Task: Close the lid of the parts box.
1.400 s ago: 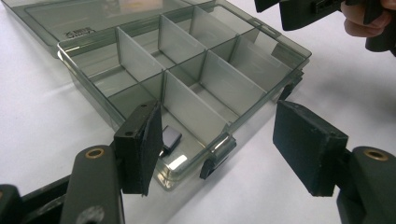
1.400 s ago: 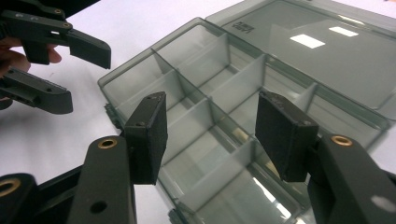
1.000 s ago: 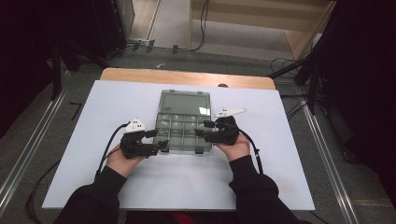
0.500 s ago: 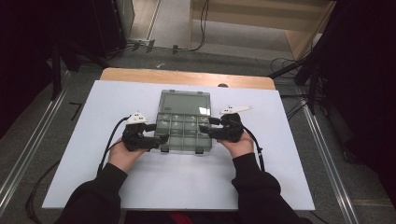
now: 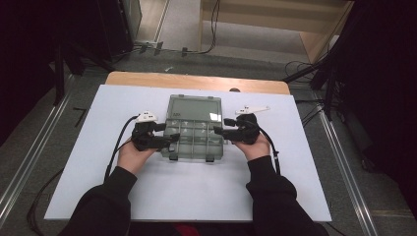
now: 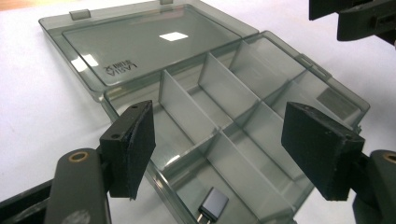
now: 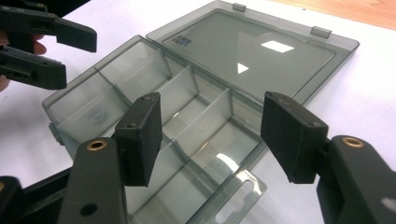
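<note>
The smoke-tinted compartment box (image 5: 193,132) lies mid-table on the white sheet (image 5: 295,187), its lid (image 6: 140,44) folded flat open behind the tray. The left gripper (image 5: 166,140), whose jaws have just been opening, stands wide and empty at the tray's left edge; the right gripper (image 5: 222,129) stands equally wide, holding nothing. A small metal connector (image 6: 212,205) rests in one near compartment. Opening looks finished; I'd guess picking that piece comes next, calling for a careful dip between dividers.
</note>
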Available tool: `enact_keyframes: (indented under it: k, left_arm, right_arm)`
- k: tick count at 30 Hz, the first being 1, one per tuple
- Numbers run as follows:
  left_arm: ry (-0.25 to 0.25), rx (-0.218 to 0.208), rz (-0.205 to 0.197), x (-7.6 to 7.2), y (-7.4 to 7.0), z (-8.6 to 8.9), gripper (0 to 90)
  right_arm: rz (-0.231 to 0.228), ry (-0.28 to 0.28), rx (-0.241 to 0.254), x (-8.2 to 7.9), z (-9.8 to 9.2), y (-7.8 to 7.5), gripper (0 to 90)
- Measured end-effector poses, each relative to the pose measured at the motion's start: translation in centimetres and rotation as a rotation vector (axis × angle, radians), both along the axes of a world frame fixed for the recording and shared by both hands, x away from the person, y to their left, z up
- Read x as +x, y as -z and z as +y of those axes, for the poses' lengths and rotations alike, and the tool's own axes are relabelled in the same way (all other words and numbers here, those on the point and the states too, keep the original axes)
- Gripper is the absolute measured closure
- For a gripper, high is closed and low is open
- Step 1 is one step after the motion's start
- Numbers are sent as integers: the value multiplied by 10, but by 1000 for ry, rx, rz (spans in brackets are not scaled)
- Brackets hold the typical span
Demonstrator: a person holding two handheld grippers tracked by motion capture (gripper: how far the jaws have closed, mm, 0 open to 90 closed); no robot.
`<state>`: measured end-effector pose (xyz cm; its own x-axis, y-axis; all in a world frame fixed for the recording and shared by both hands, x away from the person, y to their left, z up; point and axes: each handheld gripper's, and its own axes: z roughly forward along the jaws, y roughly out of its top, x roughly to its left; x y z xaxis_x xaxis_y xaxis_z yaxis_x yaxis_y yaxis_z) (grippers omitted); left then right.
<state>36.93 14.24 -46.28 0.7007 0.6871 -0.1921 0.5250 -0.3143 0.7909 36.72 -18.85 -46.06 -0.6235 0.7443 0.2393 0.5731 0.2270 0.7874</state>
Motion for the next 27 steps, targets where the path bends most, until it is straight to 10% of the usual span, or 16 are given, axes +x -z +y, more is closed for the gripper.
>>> enact_keyframes:
  k: [27]
  left_arm:
    - [-54, 25, 17, 39, -8, -10, 263]
  right_arm:
    - [26, 18, -12, 21, -3, -5, 340]
